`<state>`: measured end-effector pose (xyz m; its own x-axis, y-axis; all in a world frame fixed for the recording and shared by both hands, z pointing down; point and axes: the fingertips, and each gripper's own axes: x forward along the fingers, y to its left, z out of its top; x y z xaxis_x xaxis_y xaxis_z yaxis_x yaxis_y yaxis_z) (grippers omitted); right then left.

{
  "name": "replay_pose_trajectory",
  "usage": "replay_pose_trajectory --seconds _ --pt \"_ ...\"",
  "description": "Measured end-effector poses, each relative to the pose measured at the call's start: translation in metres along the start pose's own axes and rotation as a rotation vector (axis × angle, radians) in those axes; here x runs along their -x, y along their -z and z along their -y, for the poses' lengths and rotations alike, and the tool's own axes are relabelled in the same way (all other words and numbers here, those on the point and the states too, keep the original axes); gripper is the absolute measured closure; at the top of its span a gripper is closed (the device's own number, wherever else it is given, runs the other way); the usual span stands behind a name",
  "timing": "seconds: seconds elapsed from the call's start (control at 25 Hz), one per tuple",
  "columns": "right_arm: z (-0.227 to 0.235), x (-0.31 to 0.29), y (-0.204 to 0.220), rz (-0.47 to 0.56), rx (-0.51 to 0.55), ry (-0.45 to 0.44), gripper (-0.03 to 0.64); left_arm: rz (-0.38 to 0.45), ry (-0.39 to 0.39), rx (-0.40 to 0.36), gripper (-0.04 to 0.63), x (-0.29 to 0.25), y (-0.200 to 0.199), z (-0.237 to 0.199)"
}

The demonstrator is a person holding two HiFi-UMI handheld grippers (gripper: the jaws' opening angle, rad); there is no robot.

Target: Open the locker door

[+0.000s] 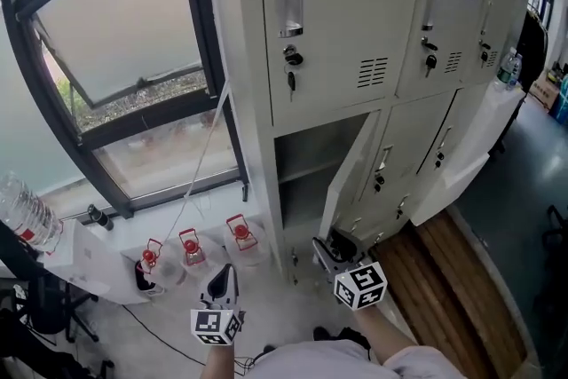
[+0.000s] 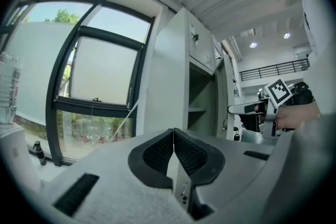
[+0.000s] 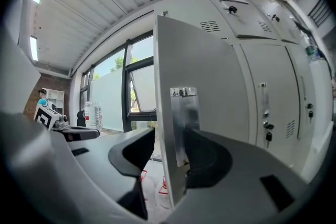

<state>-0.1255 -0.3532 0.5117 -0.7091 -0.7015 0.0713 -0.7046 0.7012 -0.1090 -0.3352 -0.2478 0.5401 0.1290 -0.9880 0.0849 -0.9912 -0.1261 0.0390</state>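
Right, locker door (image 1: pixel 348 182) is already swung well out. It belongs to the lower compartment (image 1: pixel 306 160) at the left end of the locker bank (image 1: pixel 337 4), right under the top-left door with a key in its lock (image 1: pixel 291 81). It hangs from the compartment's right side, with the free edge out toward the person.

Right gripper (image 1: pixel 327 246) sits low at that free edge. In the right gripper view the door (image 3: pixel 210 76) stands edge-on between the fingers (image 3: pixel 134 152), its metal latch plate (image 3: pixel 185 113) in line with them. Fingers are apart: clear gap between the left-hand pad and the door face, so no clamp (the far pad is behind the plate, can't tell if it touches).

Left gripper (image 1: pixel 225 272) is well to the left of the door, over the floor, touching nothing. Its own view shows the left gripper (image 2: pixel 173 132) with fingers (image 2: pixel 157 150) pressed together tip to tip and nothing between them. It looks at the locker bank's left side panel and the open compartment, with the right gripper (image 2: pixel 247 108) off at the right edge of that view.

Also around: tilt window (image 1: pixel 115 40) left of the locker bank, three red-topped items (image 1: pixel 191 246) on the floor below it, water bottle (image 1: pixel 27 213) at far left.
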Motion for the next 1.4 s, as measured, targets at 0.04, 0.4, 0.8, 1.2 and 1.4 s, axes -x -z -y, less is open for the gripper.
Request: replay_pose_trajectory --seconds 0.04,0.4,0.8,1.2,1.4 --pt "0.005 0.006 0.0 0.002 0.001 0.017 0.439 -0.002 0.021 -0.002 0.584 -0.005 0.0 0.007" --pt "0.035 0.053 0.0 0.006 0.07 0.116 0.468 -0.005 0.152 -0.008 0.584 -0.037 0.0 0.057" --pt "0.077 0.104 0.001 0.039 0.068 0.232 0.468 -0.01 0.26 -0.003 0.584 -0.068 0.003 0.104" --pt "0.145 0.165 0.001 0.024 0.064 0.447 0.479 -0.01 0.379 0.0 0.584 -0.1 0.004 0.159" --pt "0.167 0.191 -0.001 0.037 0.052 0.525 0.504 -0.009 0.413 -0.003 0.584 -0.112 0.003 0.179"
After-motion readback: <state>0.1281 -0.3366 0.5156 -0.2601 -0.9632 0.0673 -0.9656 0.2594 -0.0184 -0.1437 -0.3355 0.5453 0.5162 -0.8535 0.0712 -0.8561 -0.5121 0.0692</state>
